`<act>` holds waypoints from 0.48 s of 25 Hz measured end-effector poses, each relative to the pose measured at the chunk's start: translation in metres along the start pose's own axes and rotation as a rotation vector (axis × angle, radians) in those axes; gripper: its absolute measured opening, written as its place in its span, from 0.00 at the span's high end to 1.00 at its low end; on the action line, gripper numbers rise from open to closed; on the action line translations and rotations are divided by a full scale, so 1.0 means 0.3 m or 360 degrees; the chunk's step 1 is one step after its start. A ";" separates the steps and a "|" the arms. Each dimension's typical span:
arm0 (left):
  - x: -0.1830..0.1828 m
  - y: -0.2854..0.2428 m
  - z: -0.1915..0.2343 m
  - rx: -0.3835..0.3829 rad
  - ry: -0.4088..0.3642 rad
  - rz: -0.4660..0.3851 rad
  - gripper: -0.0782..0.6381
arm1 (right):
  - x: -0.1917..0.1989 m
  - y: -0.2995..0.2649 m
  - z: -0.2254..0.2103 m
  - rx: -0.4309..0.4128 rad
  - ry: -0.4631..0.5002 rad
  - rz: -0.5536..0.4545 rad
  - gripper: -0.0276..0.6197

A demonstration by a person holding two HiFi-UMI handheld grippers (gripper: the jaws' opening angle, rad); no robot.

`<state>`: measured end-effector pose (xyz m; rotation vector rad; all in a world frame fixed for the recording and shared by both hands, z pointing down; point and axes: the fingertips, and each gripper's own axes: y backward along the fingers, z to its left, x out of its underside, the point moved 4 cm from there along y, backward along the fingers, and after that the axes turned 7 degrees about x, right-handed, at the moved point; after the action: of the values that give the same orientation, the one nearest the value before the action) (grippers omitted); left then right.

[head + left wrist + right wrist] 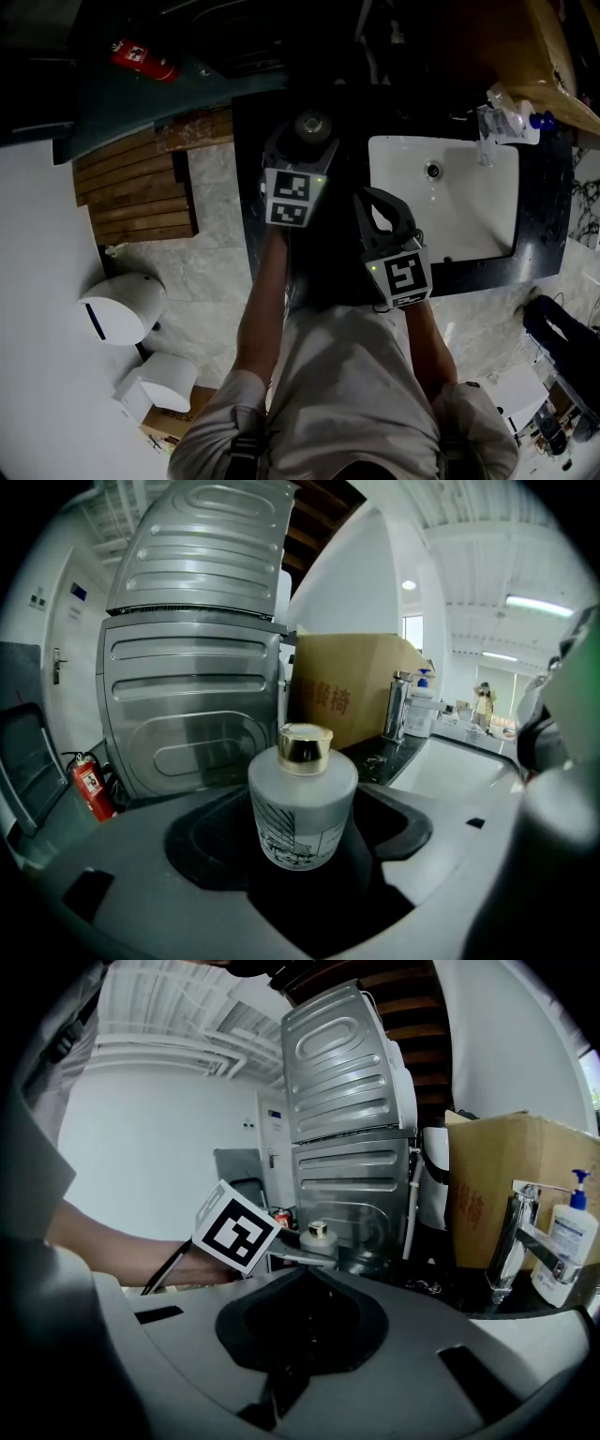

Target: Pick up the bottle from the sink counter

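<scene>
**Bottle between my open left jaws**

The jaws of my left gripper (309,141) stand wide apart. The frosted bottle (302,803) with the gold cap stands upright between them, and the pads do not press on it. It rests on the dark table (258,234), to the left of the white sink (469,216). The jaws of my right gripper (305,1274) are closed together with nothing in them, near the sink's edge. A cardboard box (361,682) stands behind the bottle.

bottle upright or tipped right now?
Upright. The bottle stands on its base, with its gold cap pointing straight up.
</scene>
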<state>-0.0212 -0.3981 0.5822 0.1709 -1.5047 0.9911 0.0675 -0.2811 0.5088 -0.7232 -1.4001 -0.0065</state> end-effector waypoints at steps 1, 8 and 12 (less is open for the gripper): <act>0.000 -0.006 0.001 0.0003 -0.0003 0.0004 0.45 | 0.001 0.001 0.000 0.0003 -0.0002 0.0000 0.96; 0.006 -0.030 0.013 0.0000 -0.0044 0.0034 0.45 | 0.011 0.011 -0.005 0.0024 -0.0012 0.0005 0.96; 0.006 -0.032 0.012 0.0010 -0.0048 0.0033 0.45 | 0.018 0.012 -0.012 0.0038 -0.0017 0.0009 0.96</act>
<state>-0.0183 -0.4055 0.5886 0.1760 -1.5337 1.0138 0.0733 -0.2775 0.5120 -0.7083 -1.4063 0.0181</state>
